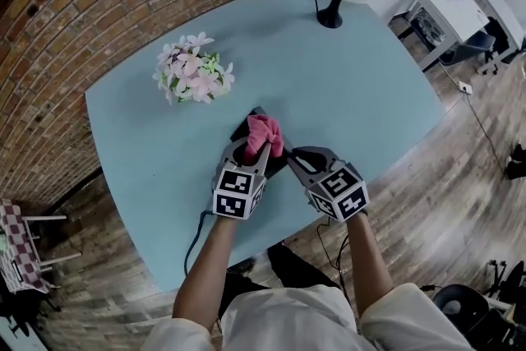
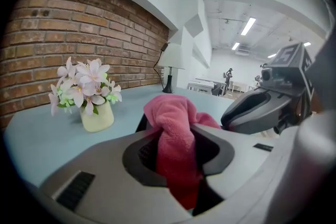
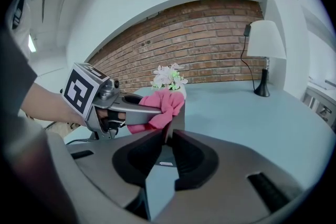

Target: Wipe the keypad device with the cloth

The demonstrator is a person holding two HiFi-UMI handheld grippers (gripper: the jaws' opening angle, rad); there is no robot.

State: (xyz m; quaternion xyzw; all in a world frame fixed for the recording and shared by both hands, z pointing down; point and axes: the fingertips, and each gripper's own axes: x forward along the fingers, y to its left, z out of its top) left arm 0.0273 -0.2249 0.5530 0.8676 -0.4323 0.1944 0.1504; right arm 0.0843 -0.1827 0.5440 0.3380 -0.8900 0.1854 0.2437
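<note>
We are finding the left claw point(image 2: 176, 150) clamped on the pink cloth point(image 2: 172, 120), the right claw point(image 3: 168, 136) pinching the keypad device point(image 3: 178, 114), and a vase point(image 2: 97, 117) holding flowers point(image 2: 84, 83).

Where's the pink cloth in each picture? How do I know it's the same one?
Head view: cloth in the middle, in the left tongs.
Left gripper view: cloth dead centre, clamped between these tongs.
Right gripper view: cloth left of middle, above the device that the right tongs pinch.
Shared landmark: the flowers, farther off than the cloth in all three.
</note>
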